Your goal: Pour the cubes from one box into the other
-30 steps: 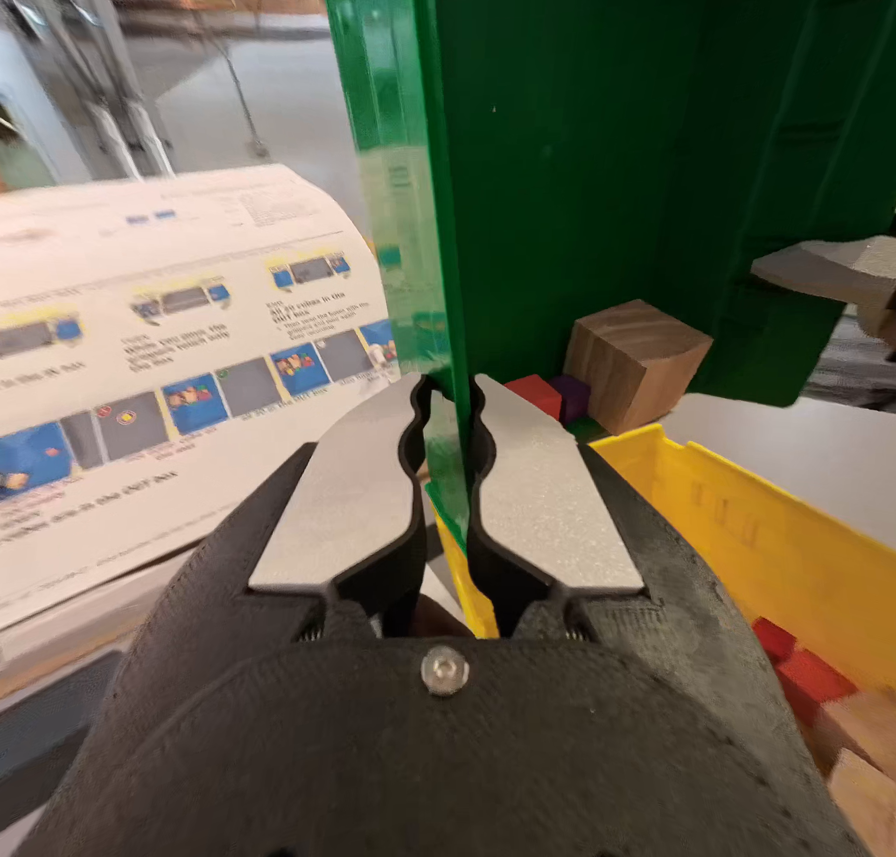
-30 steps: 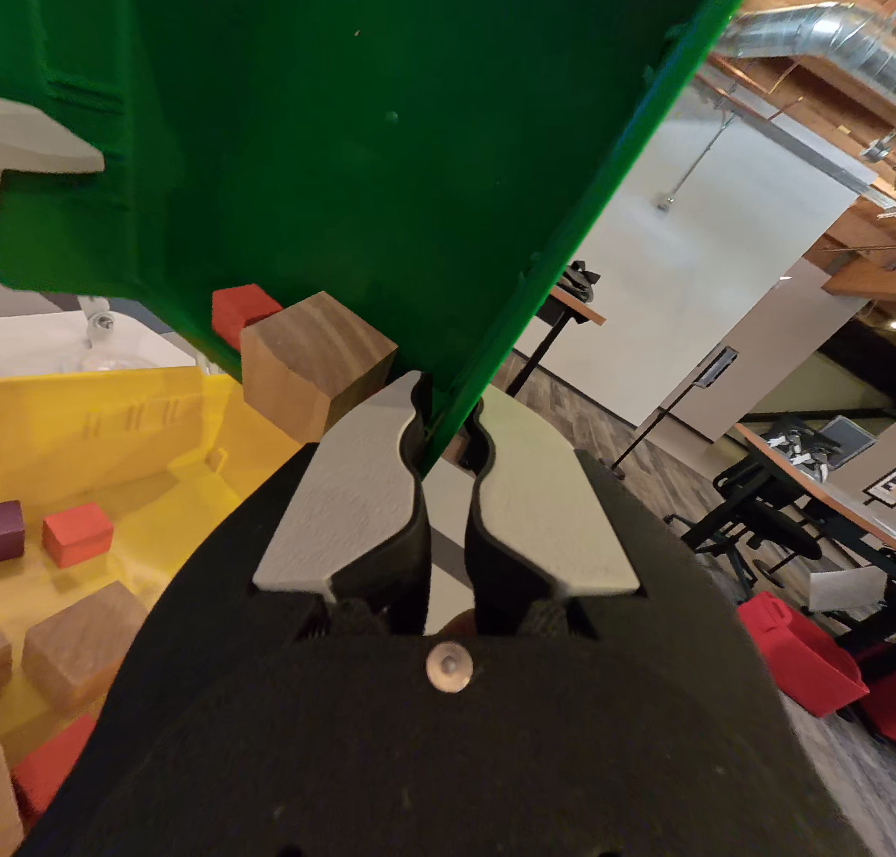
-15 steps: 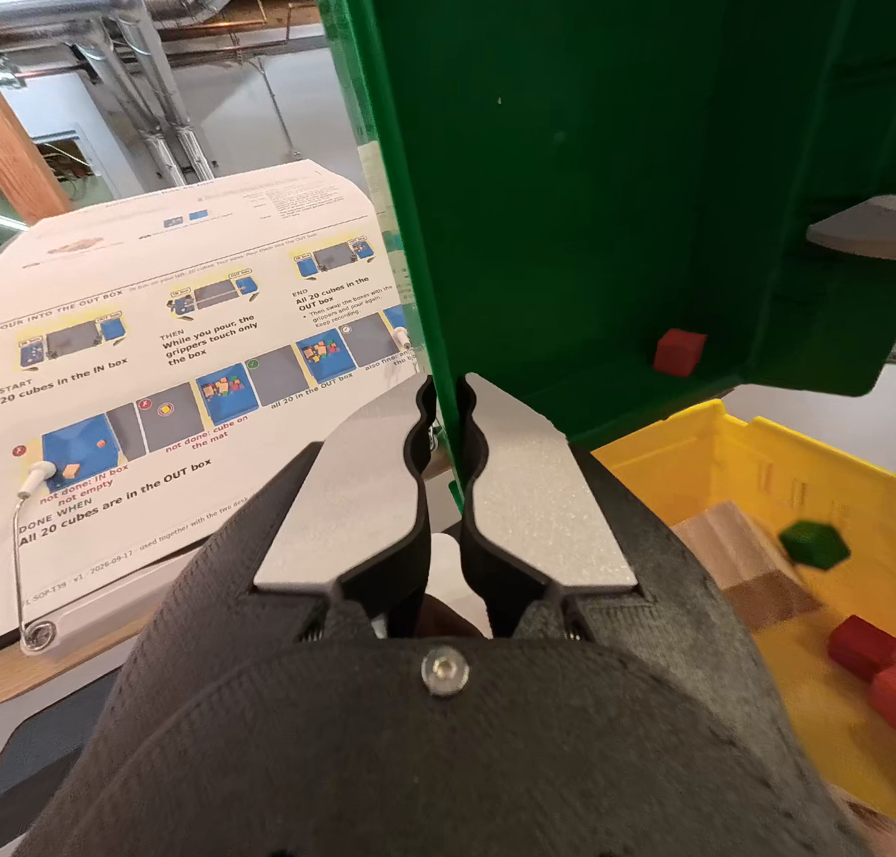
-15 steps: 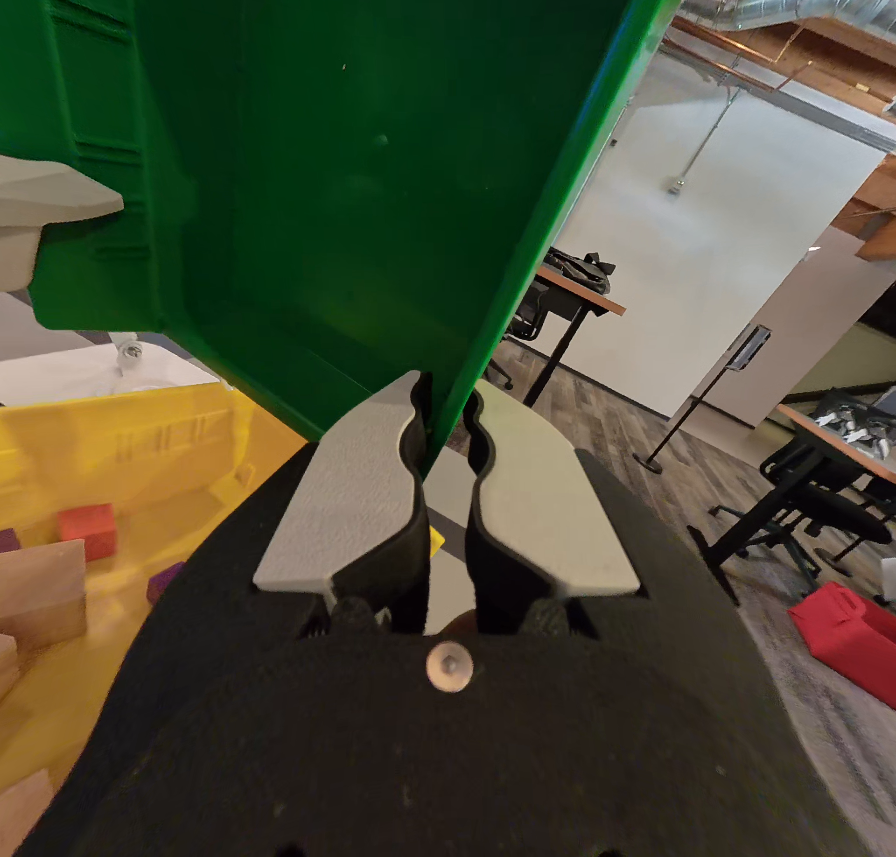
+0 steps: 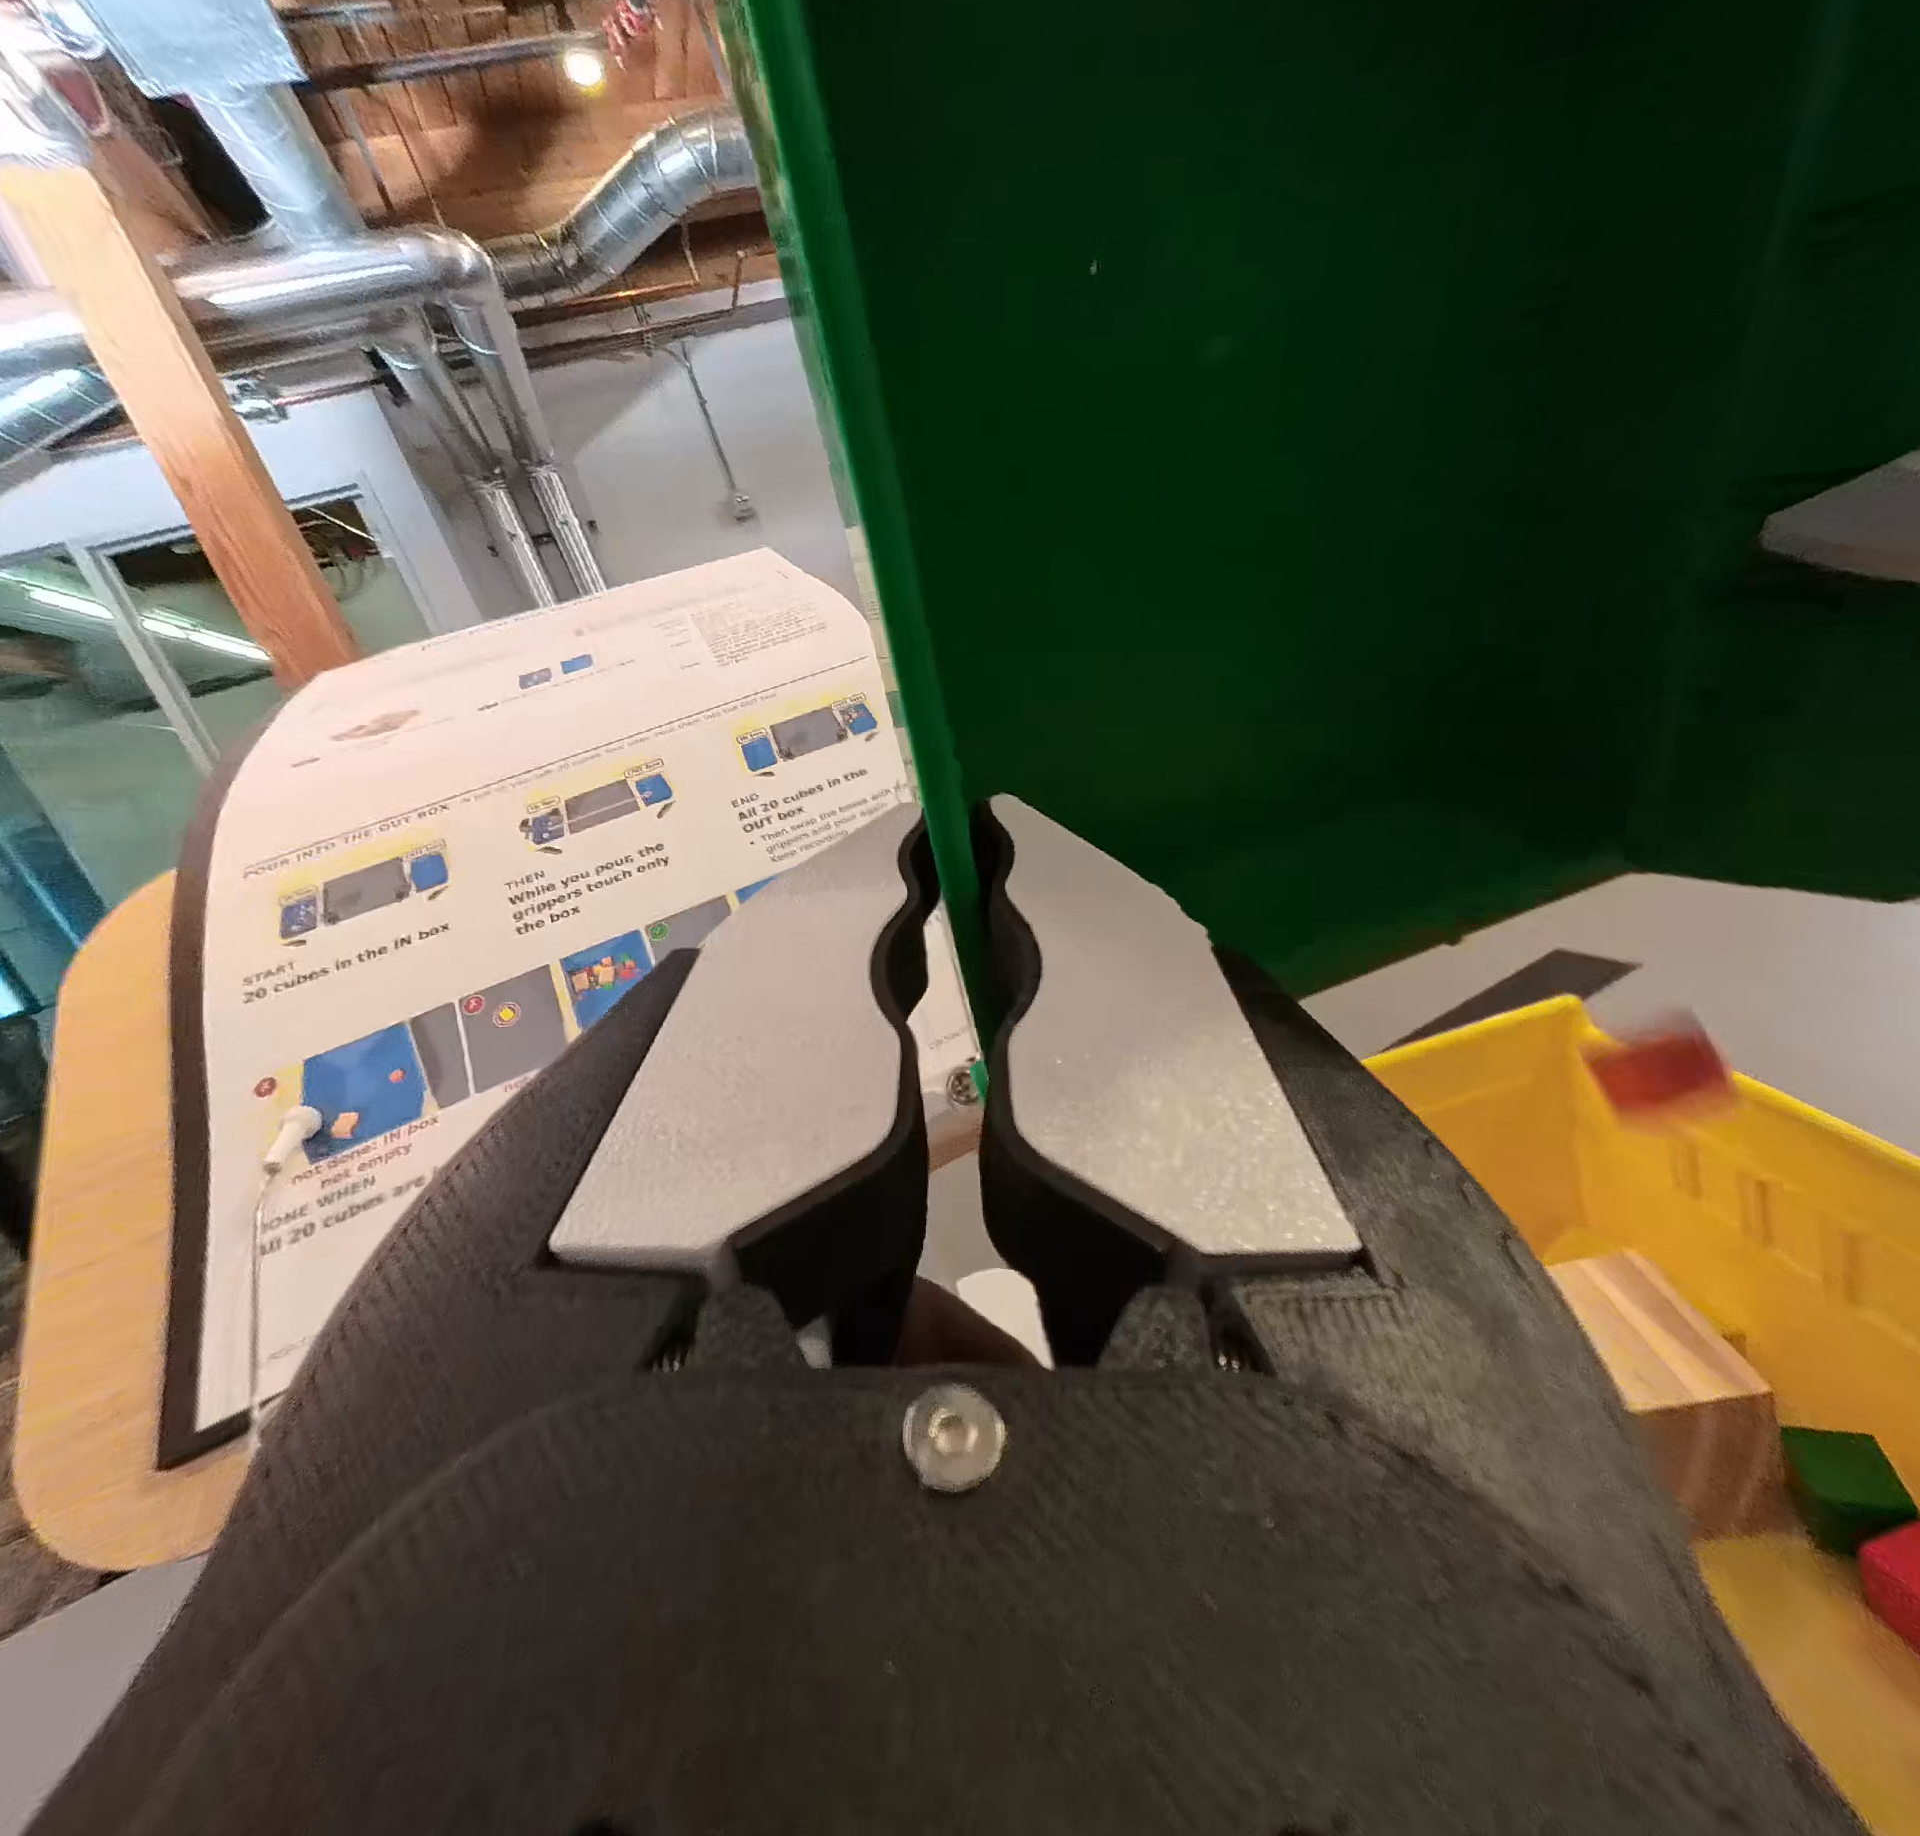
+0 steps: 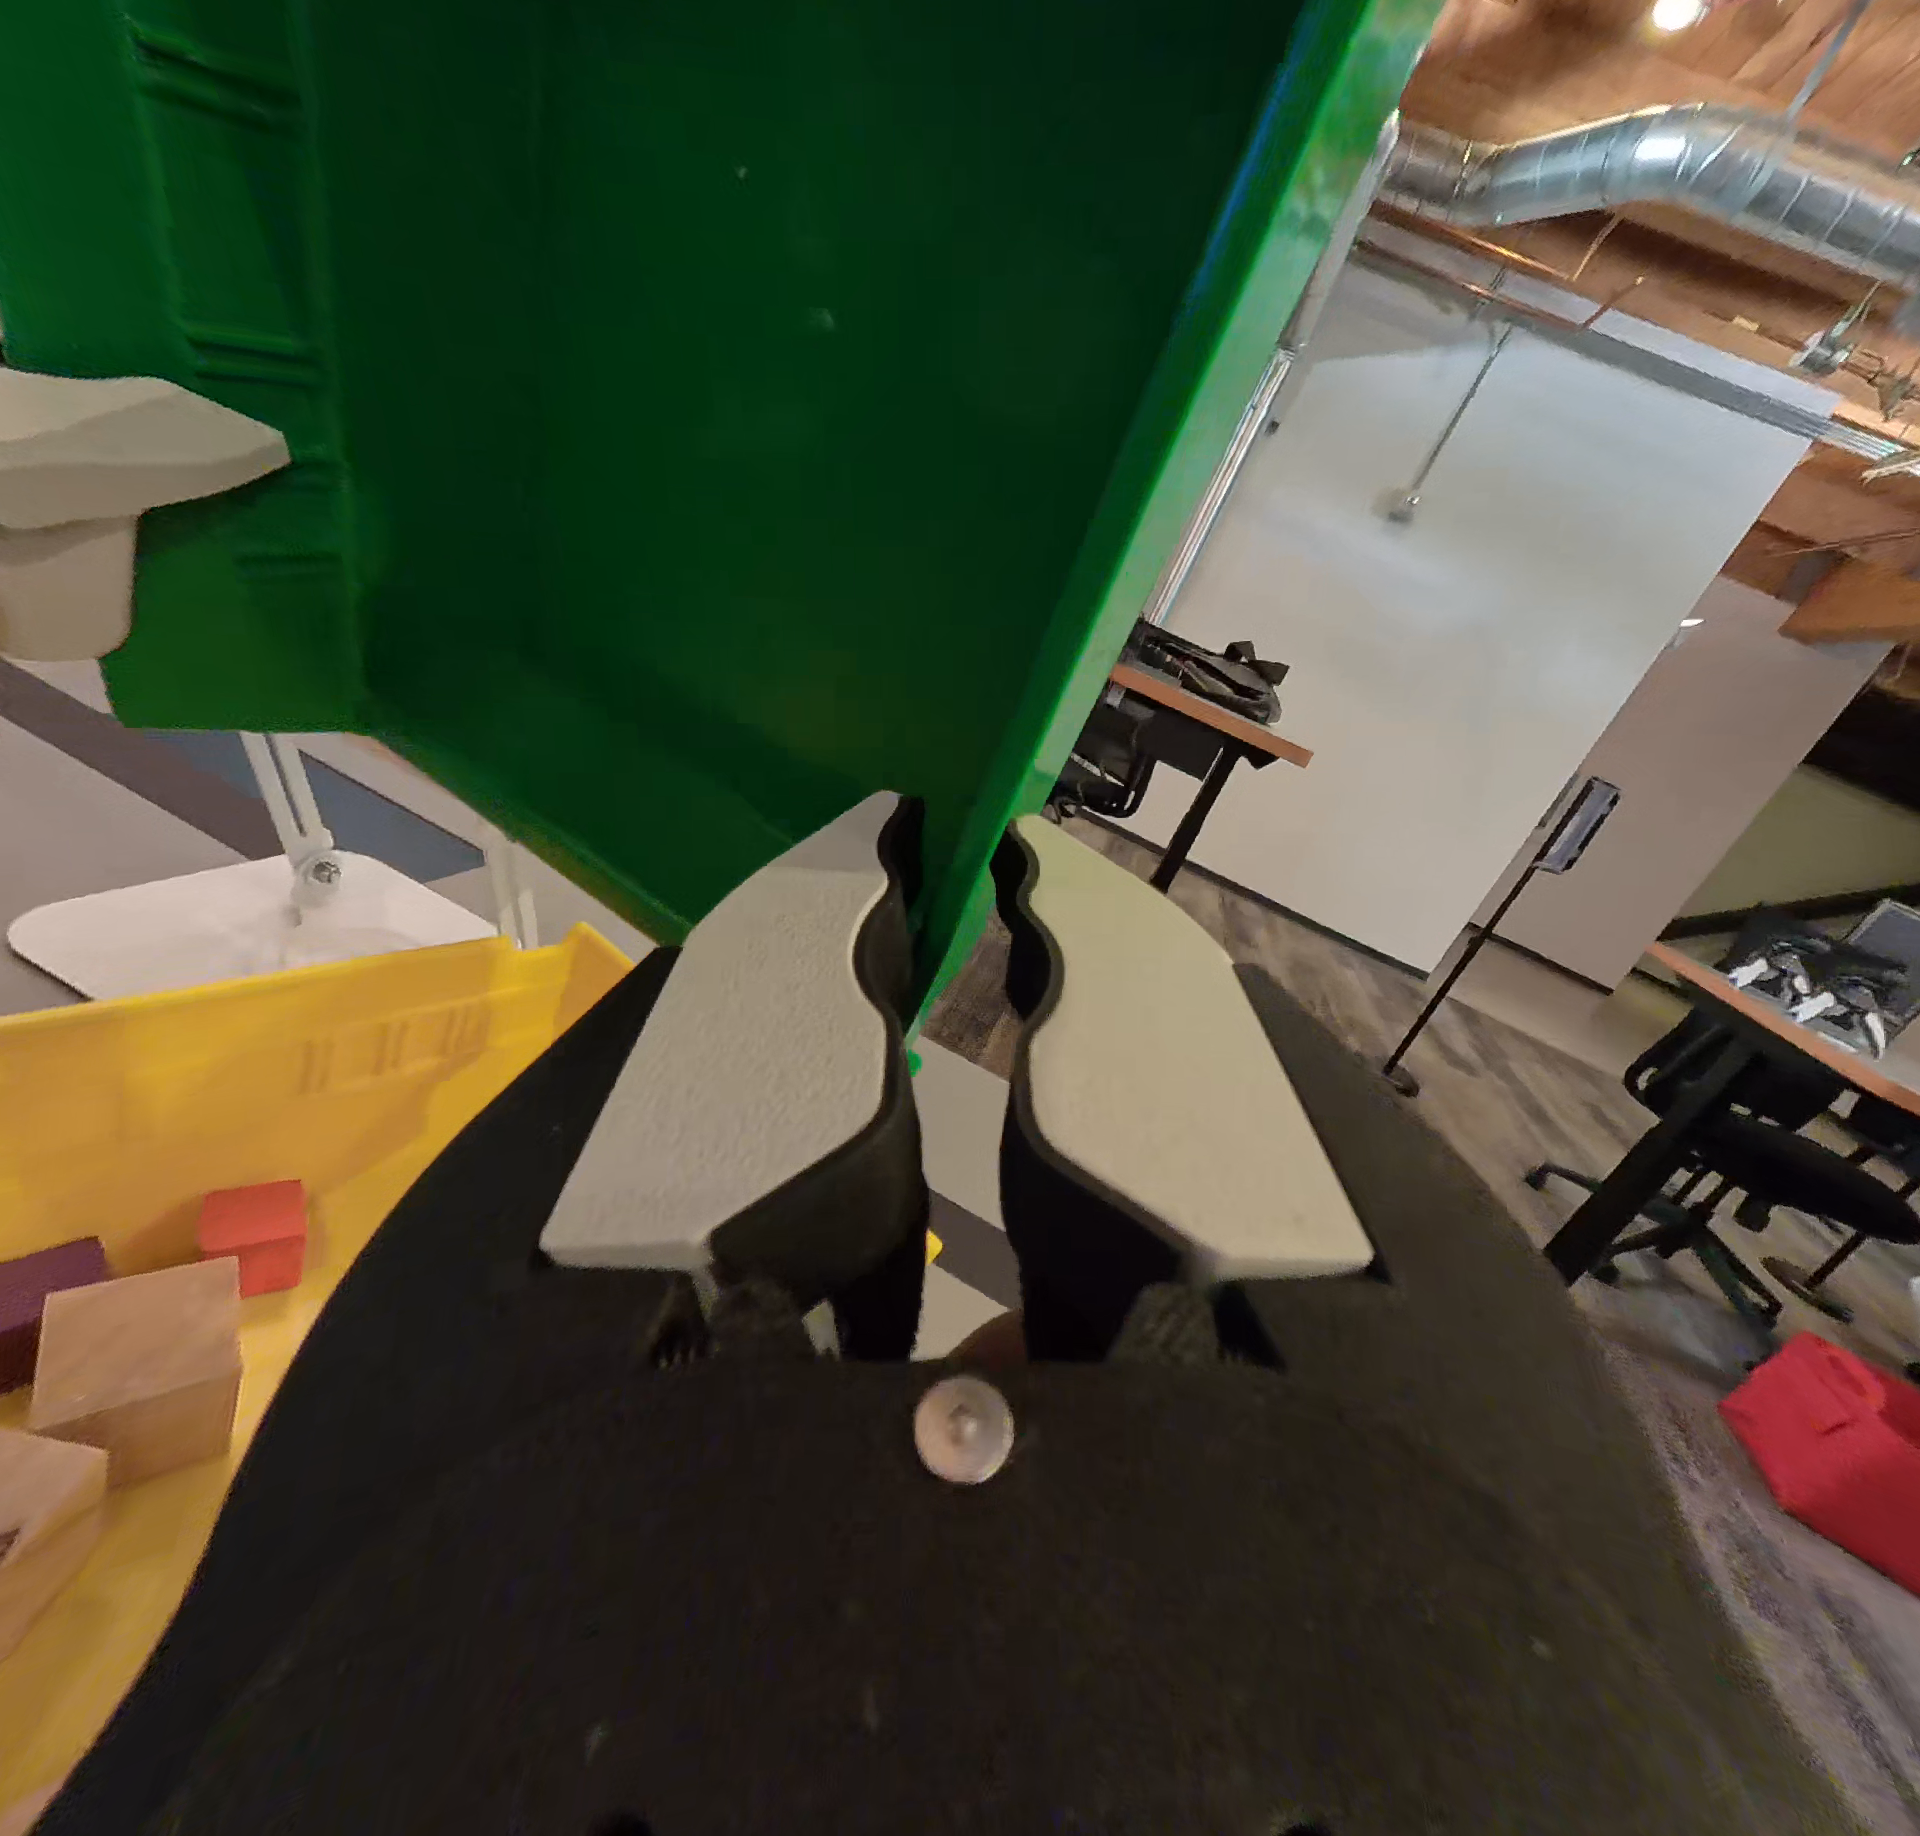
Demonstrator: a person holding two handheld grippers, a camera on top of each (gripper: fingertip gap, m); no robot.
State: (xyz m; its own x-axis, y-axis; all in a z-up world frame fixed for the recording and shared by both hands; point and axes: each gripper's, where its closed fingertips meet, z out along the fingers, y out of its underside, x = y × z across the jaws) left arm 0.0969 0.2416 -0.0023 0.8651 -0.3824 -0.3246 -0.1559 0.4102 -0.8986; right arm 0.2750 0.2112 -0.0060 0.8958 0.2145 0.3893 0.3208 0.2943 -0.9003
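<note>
Two hand-held grippers hold a green box (image 5: 1351, 384) tipped up on end above a yellow box (image 5: 1766, 1194), its open inside facing the cameras and showing bare walls. The left hand-held gripper (image 5: 958, 851) is clamped on one thin side wall of the green box, its grey fingers (image 5: 769, 1038) pressed either side of the rim. The right hand-held gripper (image 6: 951, 836) is clamped likewise on the opposite wall of the green box (image 6: 675, 332), and each gripper's finger tip shows at the far edge of the other's view.

A small red cube (image 5: 1660, 1069), blurred, is in the air at the yellow box's far rim. Inside the yellow box lie a large pale wooden cube (image 5: 1662, 1391), a green cube (image 5: 1844, 1485) just beside it and another red cube (image 5: 1891, 1578) at the frame edge. The right wrist view shows the yellow box (image 6: 260, 1048) holding a red cube (image 6: 252, 1230), a purple cube (image 6: 47, 1303) and a wooden cube (image 6: 135, 1365) close together.

Behind the left gripper, a printed instruction sheet (image 5: 499, 903) with small pictures stands on a wooden board (image 5: 94, 1215). The grey table (image 5: 1662, 945) lies beneath the boxes.
</note>
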